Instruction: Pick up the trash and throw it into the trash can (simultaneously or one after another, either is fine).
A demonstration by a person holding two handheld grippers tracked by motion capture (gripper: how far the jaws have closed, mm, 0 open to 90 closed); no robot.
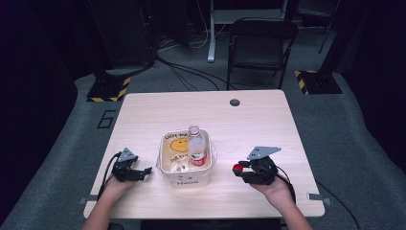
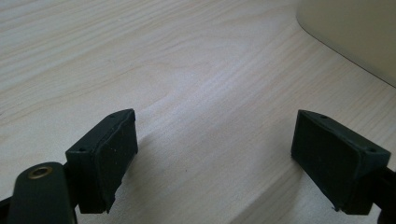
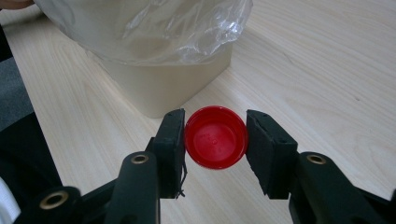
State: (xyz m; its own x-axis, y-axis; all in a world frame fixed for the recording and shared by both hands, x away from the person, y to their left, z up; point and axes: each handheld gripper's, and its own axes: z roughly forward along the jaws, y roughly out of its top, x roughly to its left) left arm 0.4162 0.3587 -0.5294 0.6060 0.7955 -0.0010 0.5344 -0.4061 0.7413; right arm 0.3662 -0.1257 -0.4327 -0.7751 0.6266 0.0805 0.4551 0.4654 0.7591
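Note:
A cream bin point(image 1: 186, 178) lined with a clear plastic bag stands mid-table; its inside bears a yellow smiley print. An uncapped clear bottle point(image 1: 196, 149) with a red and white label leans inside it. My right gripper point(image 1: 238, 168) is to the right of the bin, shut on a red bottle cap point(image 3: 215, 136), whose open side faces the camera between the two pads, above the table. The bin point(image 3: 168, 88) and its bag point(image 3: 154, 28) sit just beyond the cap. My left gripper point(image 1: 146, 171) rests left of the bin, open, with bare wood between its pads point(image 2: 112, 158).
The wooden table point(image 1: 143, 115) has a round cable hole point(image 1: 234, 102) at the back. A black chair point(image 1: 258, 45) stands behind it, with cables and striped stand bases on the grey floor. The bin's wall point(image 2: 355, 32) fills the top right corner of the left gripper view.

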